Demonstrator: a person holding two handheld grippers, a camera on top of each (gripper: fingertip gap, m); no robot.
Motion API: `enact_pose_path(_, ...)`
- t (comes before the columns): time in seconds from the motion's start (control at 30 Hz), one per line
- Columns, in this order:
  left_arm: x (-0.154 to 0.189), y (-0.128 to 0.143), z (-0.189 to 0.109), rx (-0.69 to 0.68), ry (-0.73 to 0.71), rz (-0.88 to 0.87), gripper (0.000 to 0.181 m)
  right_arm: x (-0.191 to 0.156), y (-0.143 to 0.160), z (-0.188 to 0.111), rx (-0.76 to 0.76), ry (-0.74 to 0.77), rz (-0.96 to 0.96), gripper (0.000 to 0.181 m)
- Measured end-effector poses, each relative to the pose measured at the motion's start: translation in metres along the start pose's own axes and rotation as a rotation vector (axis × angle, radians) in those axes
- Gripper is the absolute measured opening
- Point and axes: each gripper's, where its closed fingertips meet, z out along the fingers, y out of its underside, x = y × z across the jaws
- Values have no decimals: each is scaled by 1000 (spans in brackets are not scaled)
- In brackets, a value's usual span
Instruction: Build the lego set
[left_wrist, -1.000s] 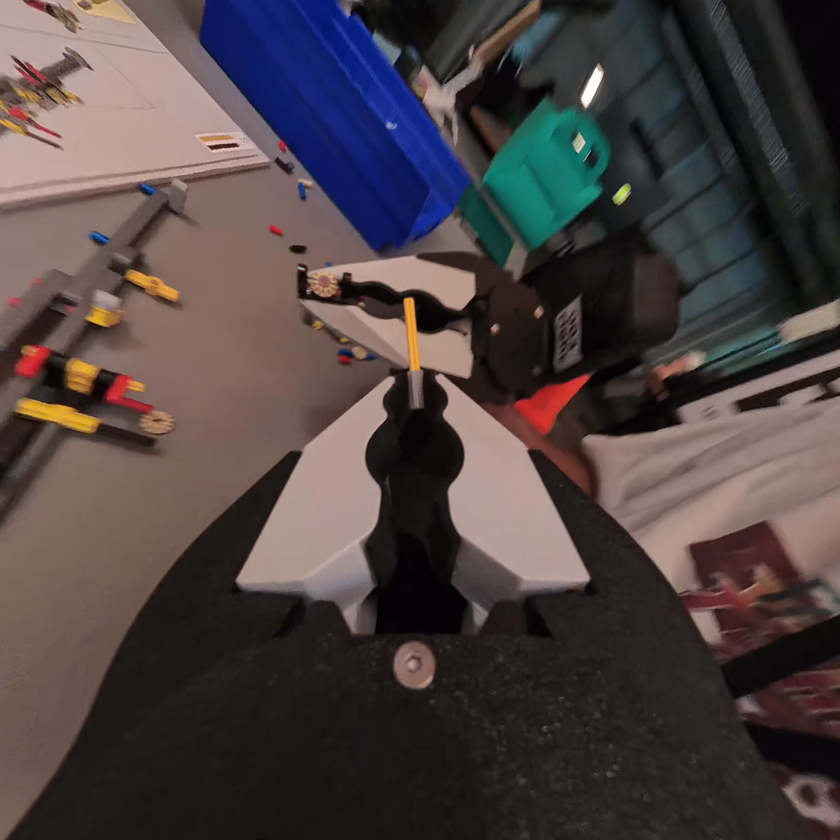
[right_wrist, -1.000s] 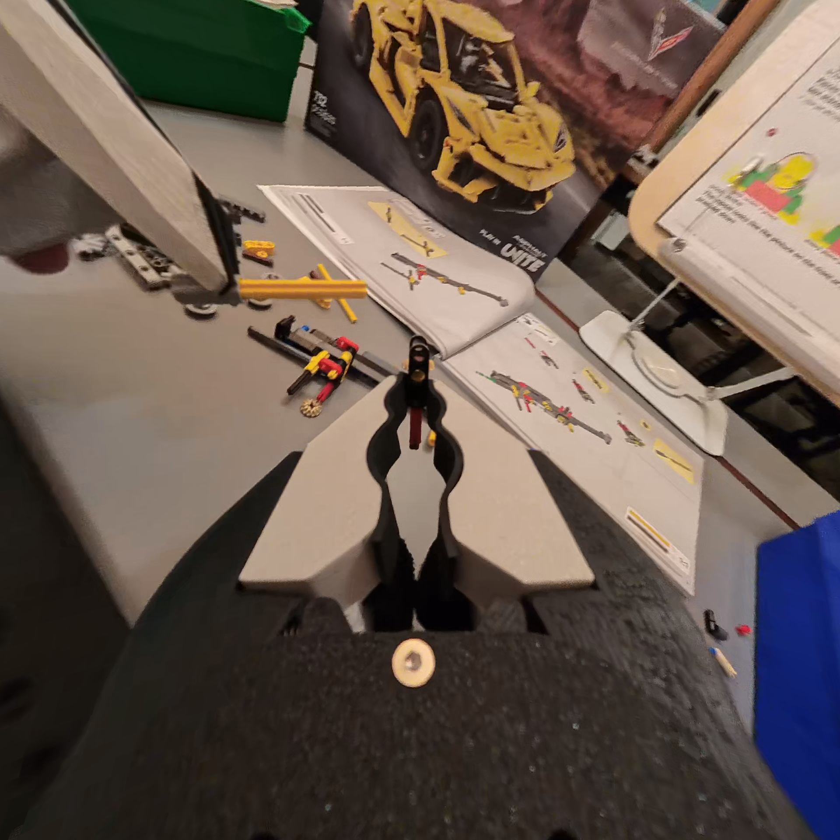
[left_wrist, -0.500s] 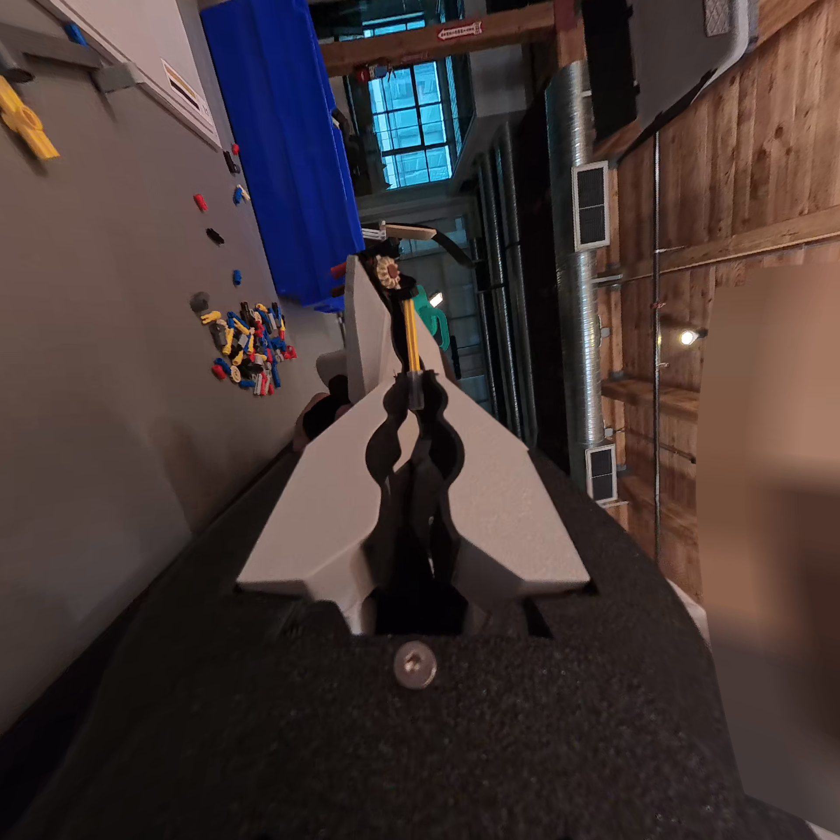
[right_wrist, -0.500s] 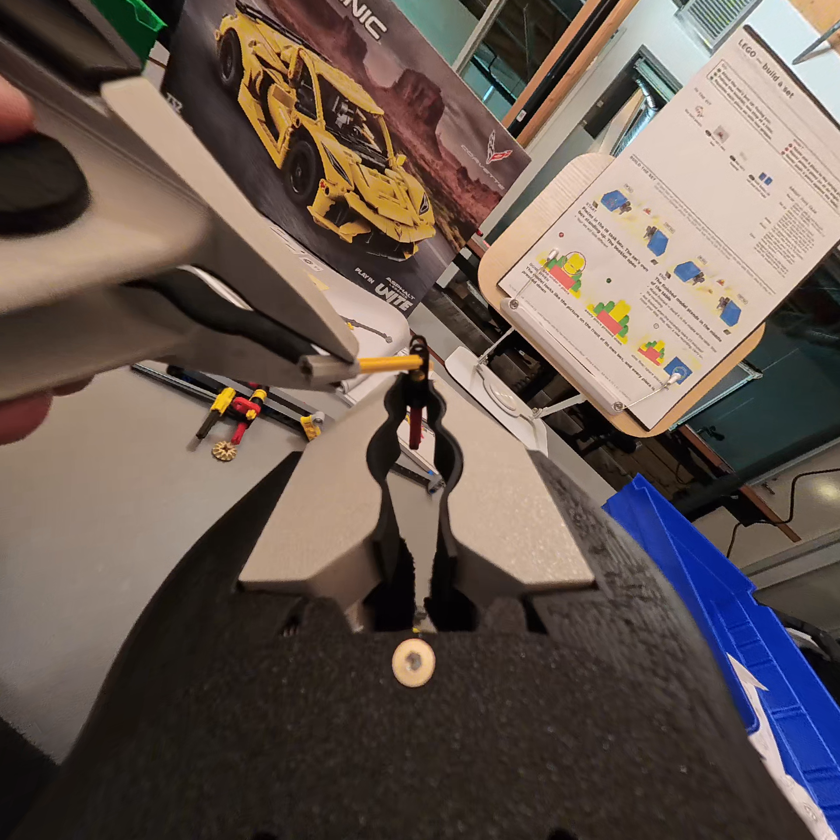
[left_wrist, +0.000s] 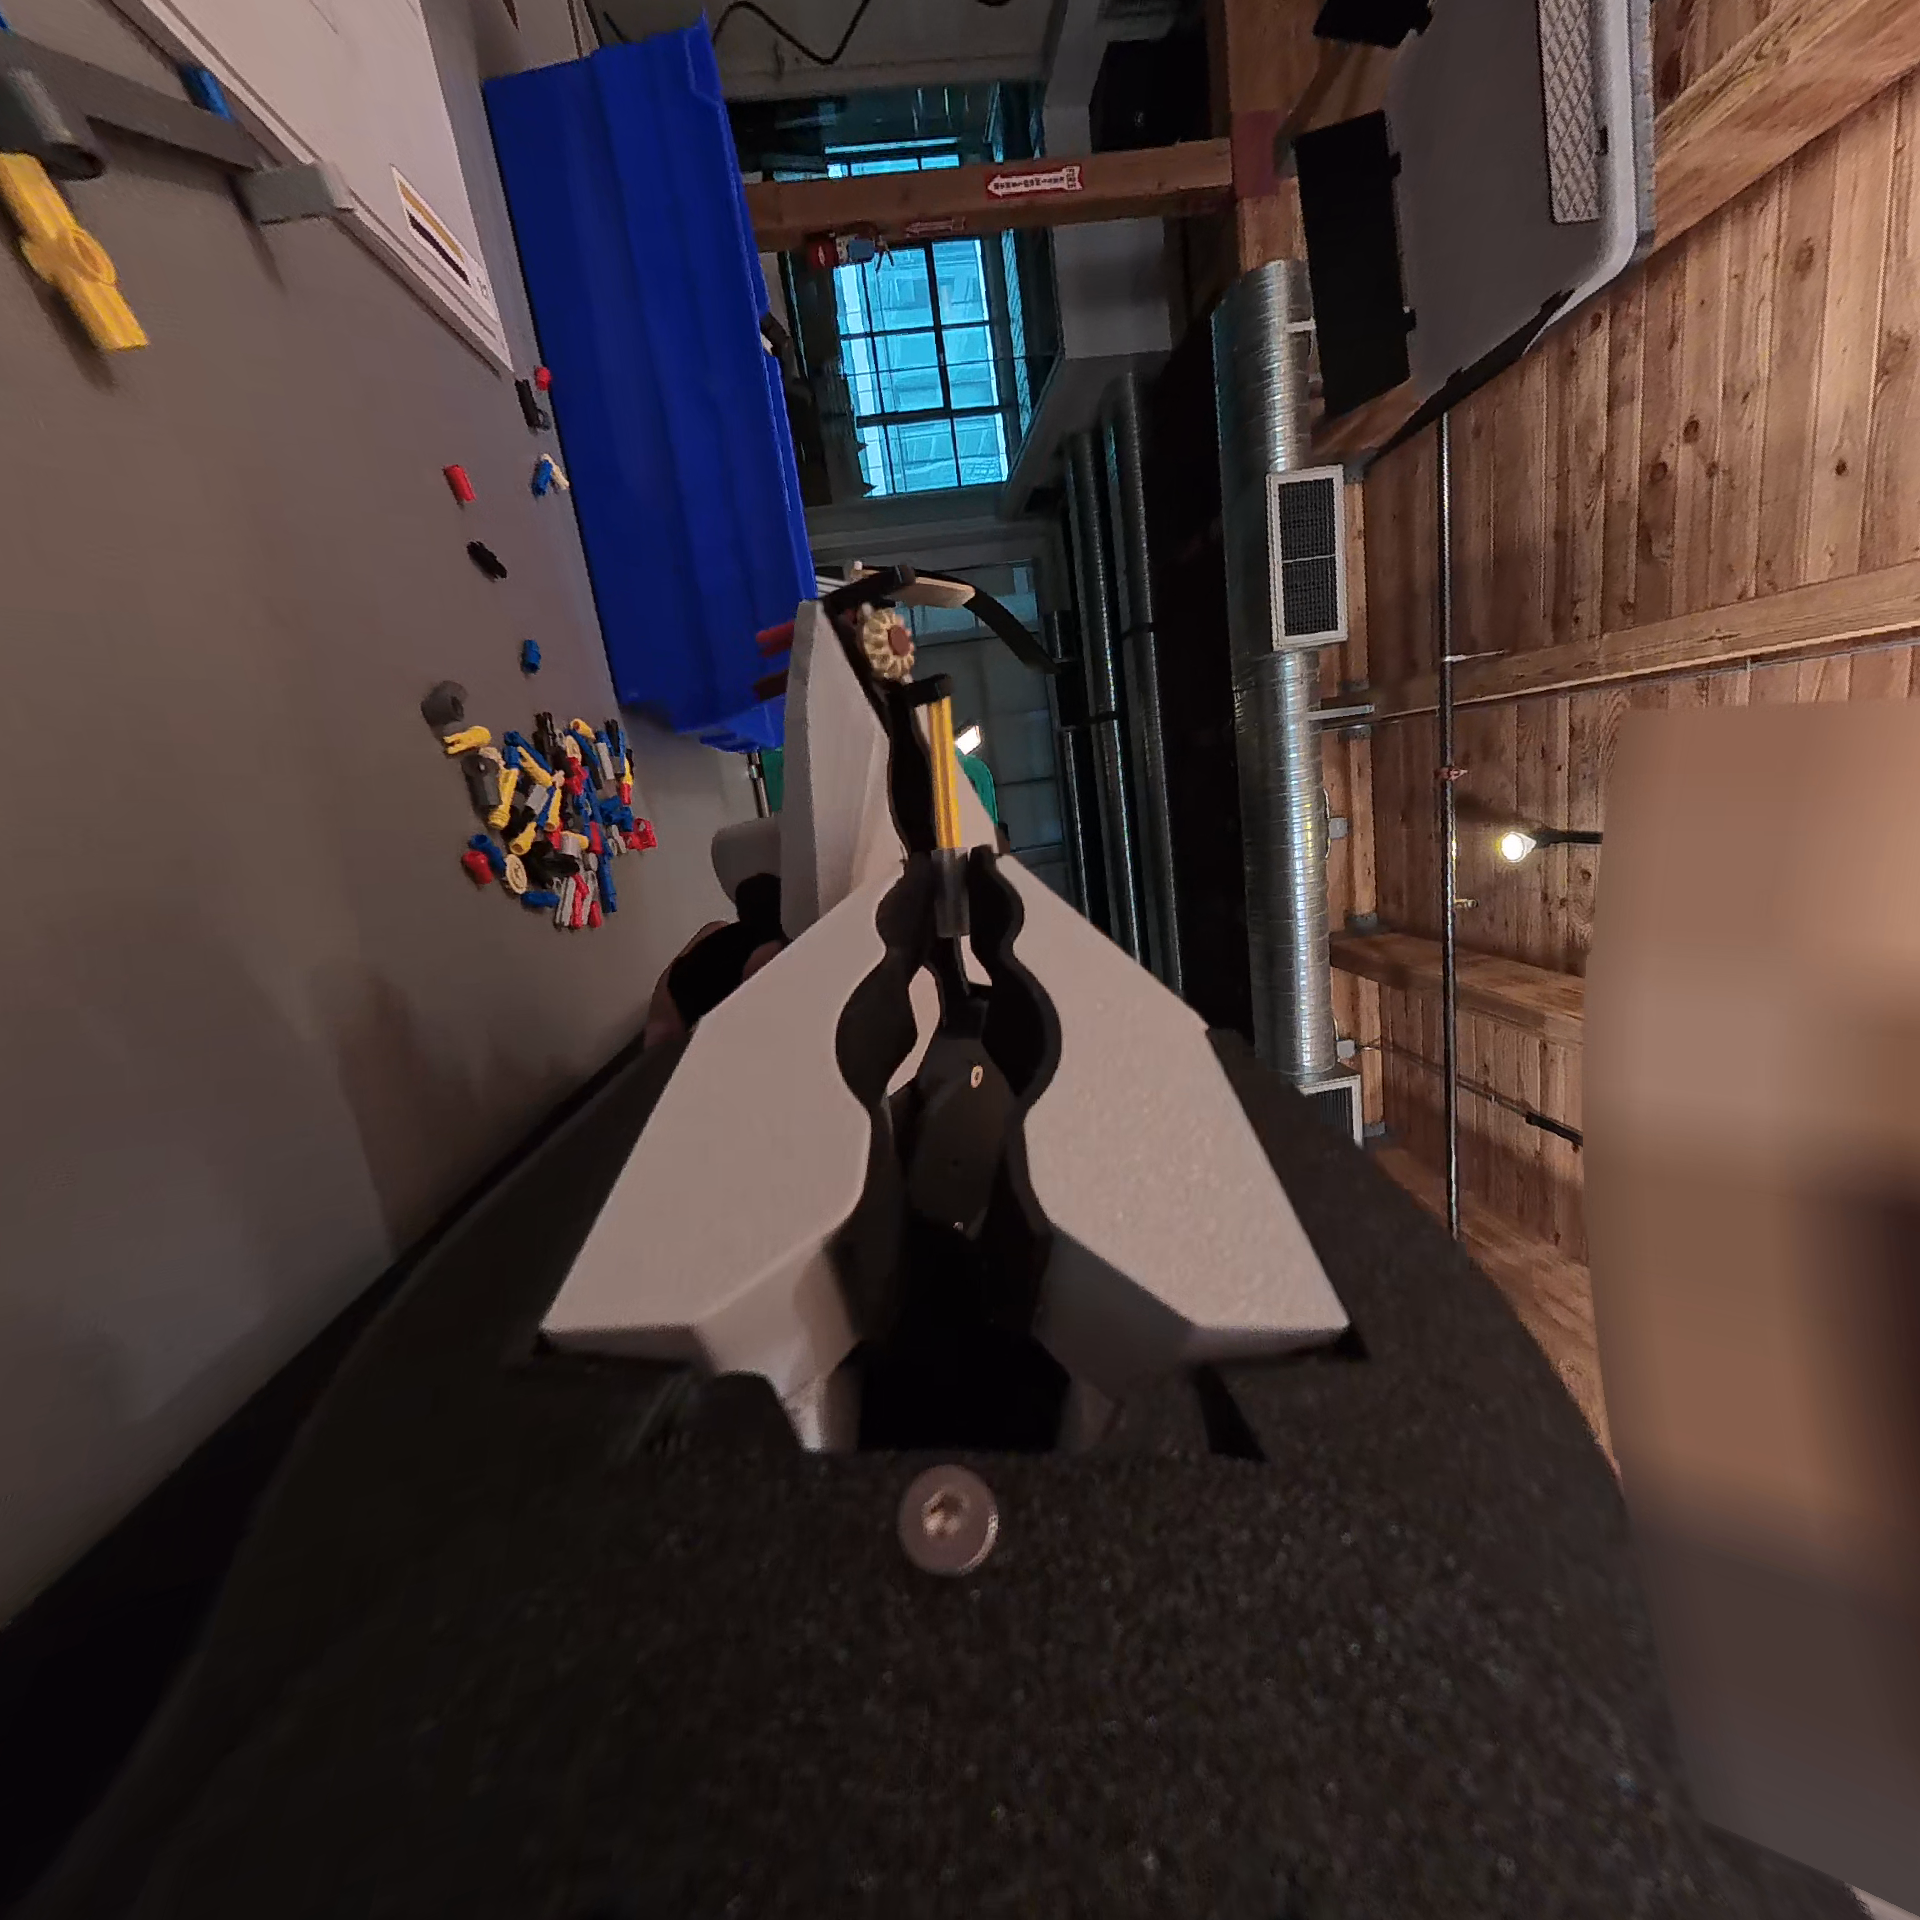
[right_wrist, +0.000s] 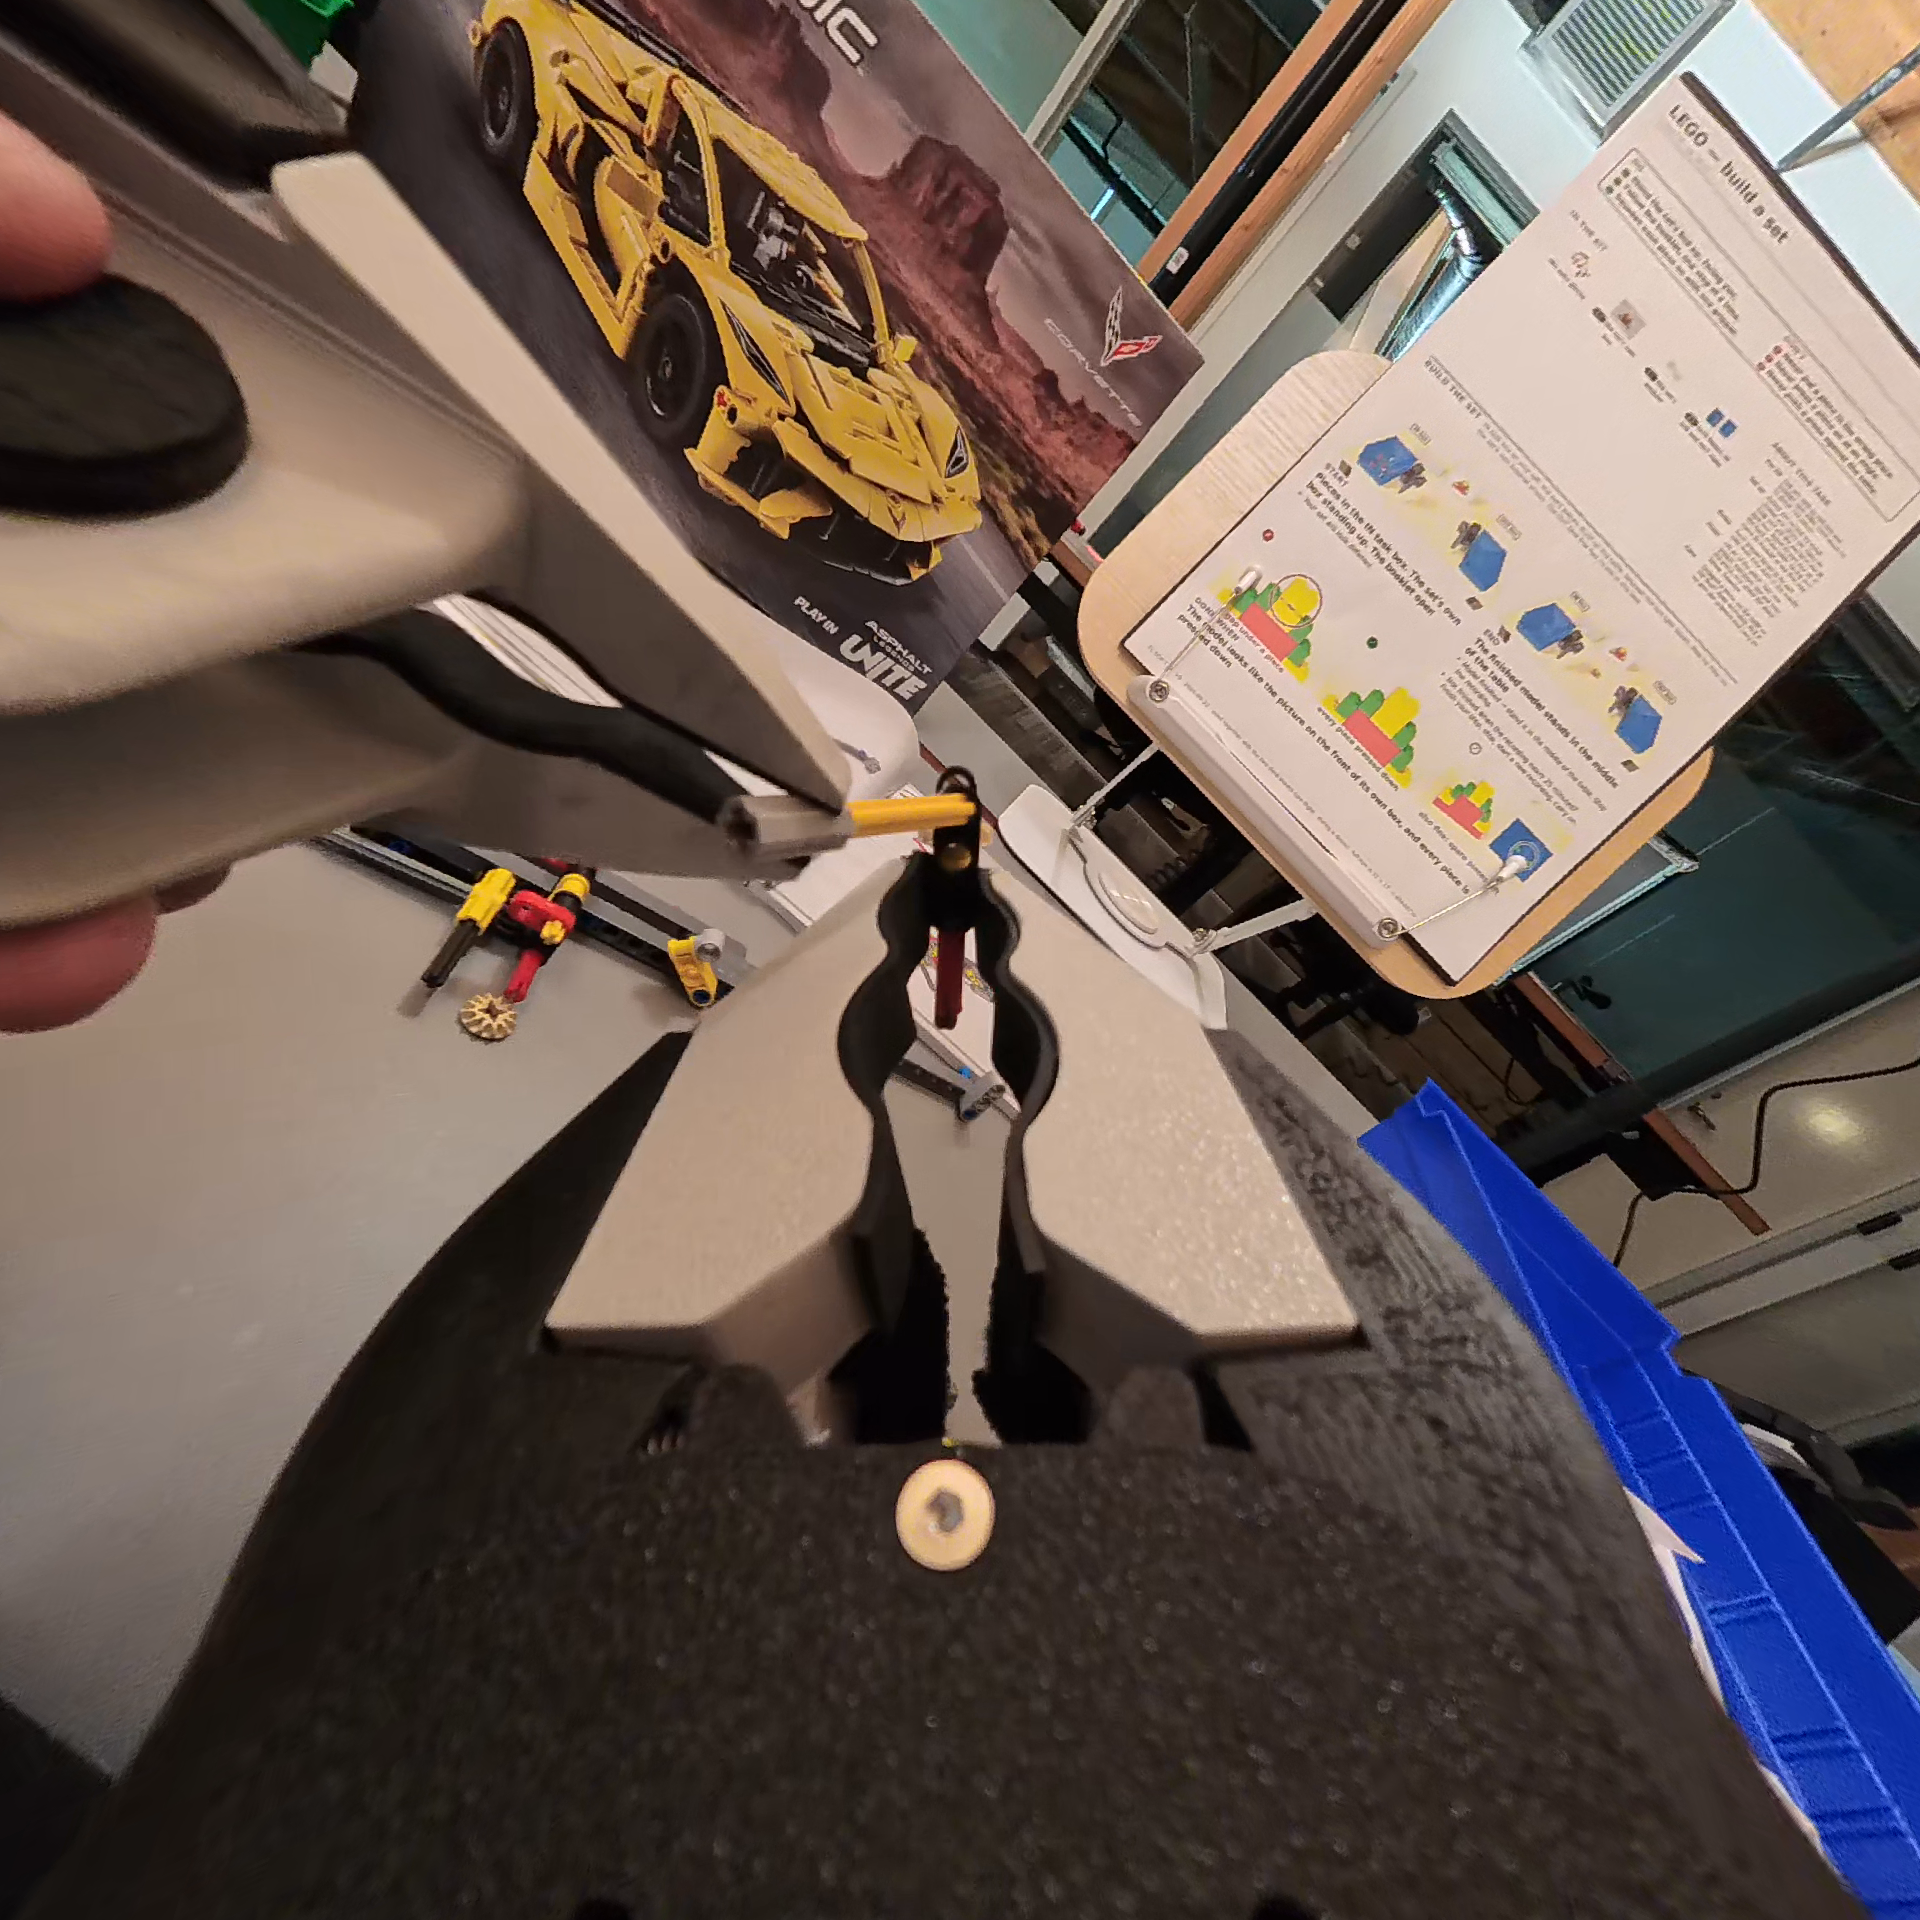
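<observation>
Since half second ago, yellow rod (right_wrist: 906, 815) pushed further into black link (right_wrist: 954, 831). Left tool (left_wrist: 951, 902) pinches rod's grey sleeve (right_wrist: 774, 823); right tool (right_wrist: 951, 899) pinches link, red pin. Small frame (right_wrist: 540, 914) on surface (right_wrist: 260, 1143) at 10 o'clock, loose pile (left_wrist: 551, 821) unused: build barely begun.

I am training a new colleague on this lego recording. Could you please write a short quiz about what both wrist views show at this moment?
1. True or false: the left gripper is shut on a grey connector carrying a yellow axle.
2. Multiple choice: the small assembly in the right gripper has a) a red axle and a black link, b) a green plate, c) a white wheel.
3. Fill in: the loose pile of small parts lies beside the ____ bin.

Key: 1 true; 2 a; 3 blue.
</observation>
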Motion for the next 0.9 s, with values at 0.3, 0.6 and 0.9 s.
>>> enact_pose_path(0.3, 2, 2, 8, 8, 18, -8, 5, -2, 1, 1, -14, -14, 18, 7)
enact_pose_path(0.6, 6, 0, 8, 27, 72, -38, 5, -3, 1, 0, -2, -50, 96, 6)
enact_pose_path(0.9, 15, 1, 5, 3, 178, -192, 5, 4, -5, -4, 24, 34, -29, 7)
